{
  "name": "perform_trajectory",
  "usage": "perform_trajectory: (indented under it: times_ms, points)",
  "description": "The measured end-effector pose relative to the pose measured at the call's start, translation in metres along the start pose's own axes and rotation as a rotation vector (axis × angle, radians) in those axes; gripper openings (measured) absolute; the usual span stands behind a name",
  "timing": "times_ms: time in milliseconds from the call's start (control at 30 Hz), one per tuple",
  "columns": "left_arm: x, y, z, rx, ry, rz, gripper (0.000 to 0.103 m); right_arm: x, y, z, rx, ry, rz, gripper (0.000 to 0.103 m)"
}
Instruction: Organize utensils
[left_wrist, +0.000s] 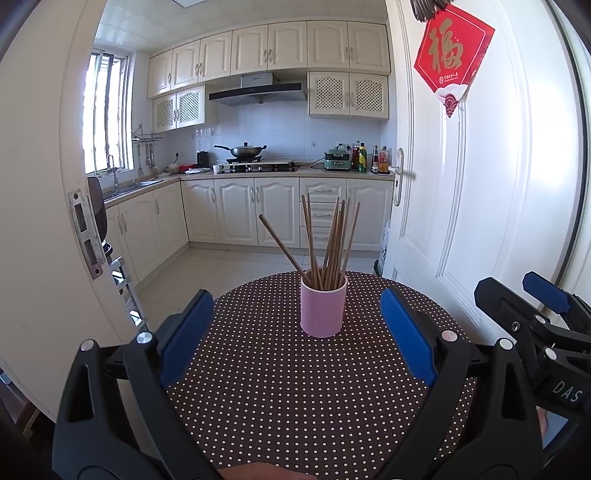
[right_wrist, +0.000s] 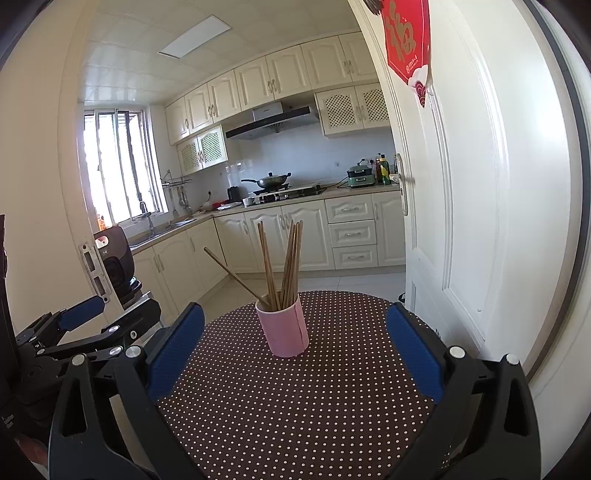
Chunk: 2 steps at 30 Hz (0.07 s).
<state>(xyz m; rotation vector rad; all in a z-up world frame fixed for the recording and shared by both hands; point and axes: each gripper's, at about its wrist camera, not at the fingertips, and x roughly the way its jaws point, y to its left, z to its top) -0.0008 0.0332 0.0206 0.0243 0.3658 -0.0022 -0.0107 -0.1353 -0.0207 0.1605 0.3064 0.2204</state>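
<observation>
Centrally, in both wrist views, a pink cup (left_wrist: 323, 308) stands upright on a round table covered by a brown cloth with white dots (left_wrist: 295, 398), and a bundle of wooden chopsticks (left_wrist: 328, 243) rises from it. Most of the sticks stand close together and nearly vertical, while 1 leans out toward the upper left of the frame; their exact count is hard to make out where they overlap. The left gripper (left_wrist: 297, 328) fills the lower part of its own view with its 2 blue-padded fingers (left_wrist: 184, 336) spread wide to either side of the cup, touching nothing. At the right edge of that view the right gripper (left_wrist: 517, 291) shows, and it appears again in the lower part of its own camera, jaws parted wide and empty, the cup between and beyond the pads. At the lower left of the right wrist view the left gripper is seen from the side. Behind the table an open white door (left_wrist: 480, 206) carries a red paper decoration (left_wrist: 452, 59), and beyond lies a kitchen with cream cabinets (left_wrist: 258, 48) and a wok (left_wrist: 245, 150) on the stove.
</observation>
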Motion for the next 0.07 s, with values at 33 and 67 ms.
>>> perform_trajectory:
  times_ms: [33,67]
  points:
    - [0.0001,-0.0001,0.0002,0.000,0.000,0.001,0.090,0.0001,0.0001,0.0002,0.000,0.000,0.000,0.095]
    - [0.0003,0.0004,0.0007,-0.001,-0.001,0.000,0.090,0.0001,0.0002,0.0001,0.000,0.000,0.000,0.095]
